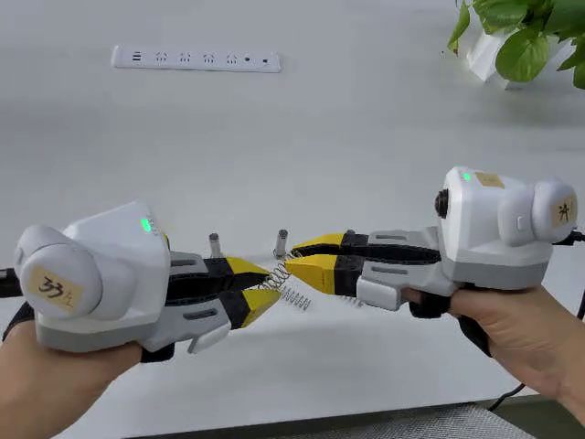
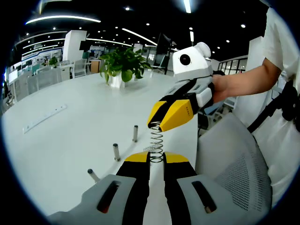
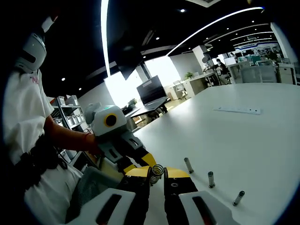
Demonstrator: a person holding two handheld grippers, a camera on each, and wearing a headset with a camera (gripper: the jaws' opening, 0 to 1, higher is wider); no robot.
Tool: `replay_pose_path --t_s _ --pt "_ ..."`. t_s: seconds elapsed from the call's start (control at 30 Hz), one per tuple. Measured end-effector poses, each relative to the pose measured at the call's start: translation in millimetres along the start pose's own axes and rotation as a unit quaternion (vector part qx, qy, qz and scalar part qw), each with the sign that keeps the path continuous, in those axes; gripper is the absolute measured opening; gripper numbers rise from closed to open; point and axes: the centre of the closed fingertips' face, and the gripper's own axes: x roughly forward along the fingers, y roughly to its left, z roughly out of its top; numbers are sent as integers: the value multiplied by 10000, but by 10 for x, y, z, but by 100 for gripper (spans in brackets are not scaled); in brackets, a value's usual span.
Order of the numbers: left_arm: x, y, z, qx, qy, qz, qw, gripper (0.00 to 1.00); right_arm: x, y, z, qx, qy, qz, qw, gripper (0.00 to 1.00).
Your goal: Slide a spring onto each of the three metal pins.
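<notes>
A small steel spring [image 1: 274,277] hangs in the air between the two yellow-tipped grippers. My left gripper [image 1: 270,286] is shut on one end and my right gripper [image 1: 291,266] is shut on the other. In the left gripper view the spring [image 2: 156,143] rises from my own jaws up to the right gripper [image 2: 160,124]. In the right gripper view the spring [image 3: 156,172] shows end-on at my jaw tips. Three bare upright metal pins [image 2: 116,152] [image 3: 210,179] stand in a row on the white table. Two pins [image 1: 215,245] [image 1: 281,242] stand just behind the jaws. A second spring [image 1: 294,297] lies on the table below them.
A white power strip [image 1: 196,59] lies at the far left of the table [image 1: 366,137]. A potted plant [image 1: 521,37] stands at the far right corner. A mesh chair [image 2: 234,159] sits at the near table edge beside the person.
</notes>
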Motion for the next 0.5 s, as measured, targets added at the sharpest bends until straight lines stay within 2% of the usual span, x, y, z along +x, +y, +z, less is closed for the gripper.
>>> replay_pose_path --t_s 0.5 --pt "20 -46 -6 9 0 -67 10000 7 28 108 9 -611 350 53 9975 6"
